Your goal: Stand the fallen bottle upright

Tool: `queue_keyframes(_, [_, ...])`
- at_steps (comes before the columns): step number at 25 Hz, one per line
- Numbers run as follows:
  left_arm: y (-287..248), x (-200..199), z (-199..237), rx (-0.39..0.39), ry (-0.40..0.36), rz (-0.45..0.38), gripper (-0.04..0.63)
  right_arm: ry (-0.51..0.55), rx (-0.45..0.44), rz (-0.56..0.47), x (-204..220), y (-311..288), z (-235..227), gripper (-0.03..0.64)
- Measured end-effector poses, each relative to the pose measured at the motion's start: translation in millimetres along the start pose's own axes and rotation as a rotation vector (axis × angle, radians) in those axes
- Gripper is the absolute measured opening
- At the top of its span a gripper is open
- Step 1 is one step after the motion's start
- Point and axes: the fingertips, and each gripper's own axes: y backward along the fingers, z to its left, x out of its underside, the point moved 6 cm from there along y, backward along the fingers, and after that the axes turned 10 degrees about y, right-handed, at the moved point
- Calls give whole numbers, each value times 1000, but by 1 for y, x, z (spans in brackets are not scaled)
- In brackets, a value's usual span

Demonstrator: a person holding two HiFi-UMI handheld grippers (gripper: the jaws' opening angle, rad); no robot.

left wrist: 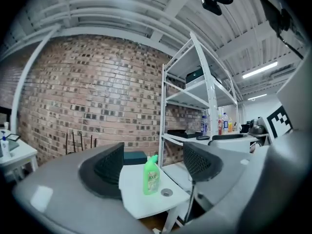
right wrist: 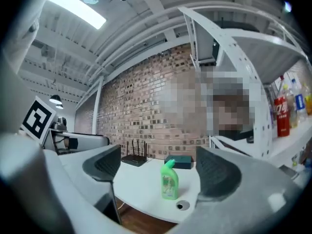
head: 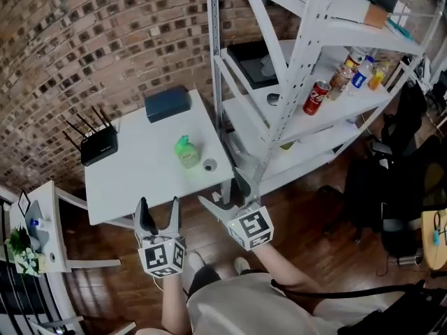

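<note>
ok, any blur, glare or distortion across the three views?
Head view: barrel distortion bows the red brick wall, otherwise sharp. Left gripper view: fisheye, black corners, green plastic bottle upright and in focus. Right gripper view: white ceiling strip light blown out, black corners too.

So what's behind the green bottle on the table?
A dark blue box sits behind the bottle, with a black router off to the side, then the brick wall. The box's far side is hidden.
</note>
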Motion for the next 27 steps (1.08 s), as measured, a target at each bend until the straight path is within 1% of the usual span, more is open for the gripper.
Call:
queue_keyframes(1, [8, -5, -7, 0, -4, -13, 388, 26, 16, -8, -9, 10, 1, 457])
queue_keyframes(3, [20, -15, -18, 26, -13, -29, 387, 63, 58, -25, -24, 25, 2, 457])
queue_keyframes(6, [35, -24, -23, 64, -24, -41, 384, 48, 107, -49, -36, 35, 9, 457])
queue_keyframes(12, [66, -25, -14, 76, -29, -65, 373, 69, 130, -80, -44, 44, 38, 457])
queue_keyframes(19, [85, -24, 4, 85, -21, -60, 364, 88, 175, -51, -47, 56, 65, 456])
queue_keyframes(27, [84, -29, 3, 84, -35, -52, 355, 94, 215, -28, -52, 66, 64, 454])
